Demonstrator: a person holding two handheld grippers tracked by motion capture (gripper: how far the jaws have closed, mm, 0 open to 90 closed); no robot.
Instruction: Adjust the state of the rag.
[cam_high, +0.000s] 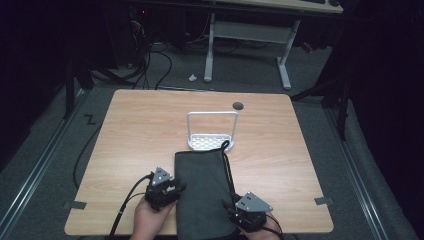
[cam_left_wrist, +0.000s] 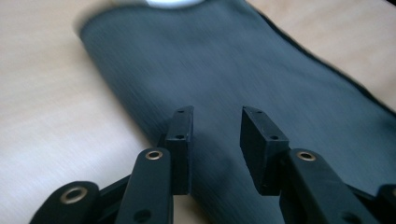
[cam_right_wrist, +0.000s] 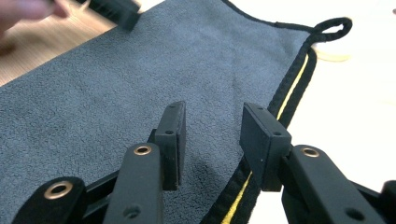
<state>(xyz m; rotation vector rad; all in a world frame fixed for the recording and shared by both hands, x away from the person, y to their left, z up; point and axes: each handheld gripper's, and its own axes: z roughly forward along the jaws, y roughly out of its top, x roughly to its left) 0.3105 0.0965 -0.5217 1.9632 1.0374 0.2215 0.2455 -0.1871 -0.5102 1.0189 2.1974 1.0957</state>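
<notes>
- Where the left tool (cam_high: 172, 189) meets the cloth's left edge, its two black jaws stand apart over the grey fabric in the left gripper view, a gap of cloth showing between them; whether the pads press on it cannot be told.
- The right tool (cam_high: 231, 206) sits at the cloth's near right corner; in the right gripper view its jaws are spread, with the black-bound hem and a yellow stripe passing beneath the gap, nothing pinched.
- The person's left hand (cam_high: 148, 218) grips the left tool's body from the desk's near edge; a cable trails from it.
- The grey cloth (cam_high: 205, 190) lies flat, folded into a long strip running from the near edge toward the desk's middle. A black hanging loop (cam_right_wrist: 334, 27) curls at its far right corner.
- A white wire rack (cam_high: 212, 131) stands upright just beyond the cloth's far end, its base touching or just beside the loop.
- The wooden desk (cam_high: 130, 130) carries all of this; a round dark grommet (cam_high: 238, 105) sits near its far edge.
</notes>
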